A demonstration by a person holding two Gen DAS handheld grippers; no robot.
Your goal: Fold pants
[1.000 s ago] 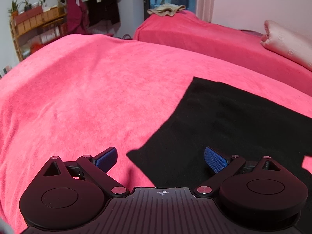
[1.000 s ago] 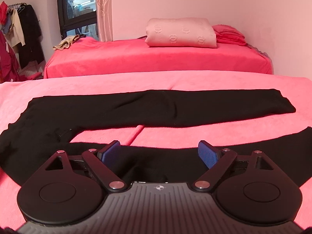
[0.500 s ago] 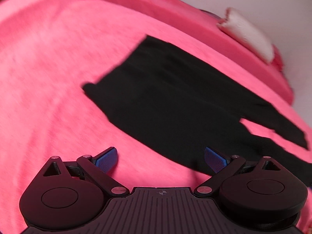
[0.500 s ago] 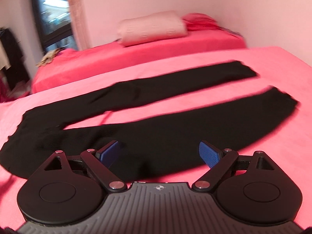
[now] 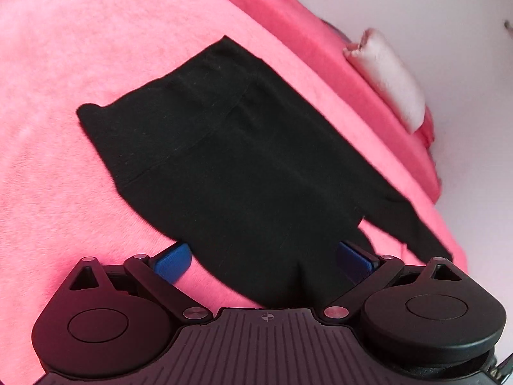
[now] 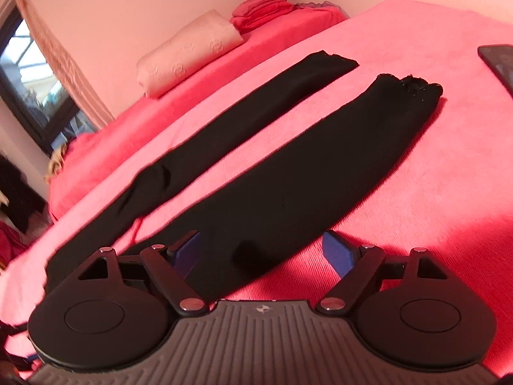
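A pair of black pants (image 5: 231, 166) is lying flat and unfolded on a bright pink bedspread (image 5: 80, 64), filling the centre of the left wrist view with the waistband toward the upper left and the fabric running down to the lower right. In the right wrist view the two legs (image 6: 288, 173) are stretching side by side from the lower left up to the upper right, a strip of pink showing between them, cuffs ending apart. The left gripper (image 5: 263, 258) is hovering at the bottom of its frame with jaws spread wide — black fabric is lying between the blue pads (image 5: 171, 261), which are not pressing on it. The right gripper (image 6: 263, 248) is likewise wide, its jaws closing slightly, with the nearer leg passing between the fingers ungripped. Beyond, a pale rolled pillow (image 6: 189, 53) is resting on a second pink bed at upper left — a dark flat object (image 6: 498, 61) is lying at the right edge.
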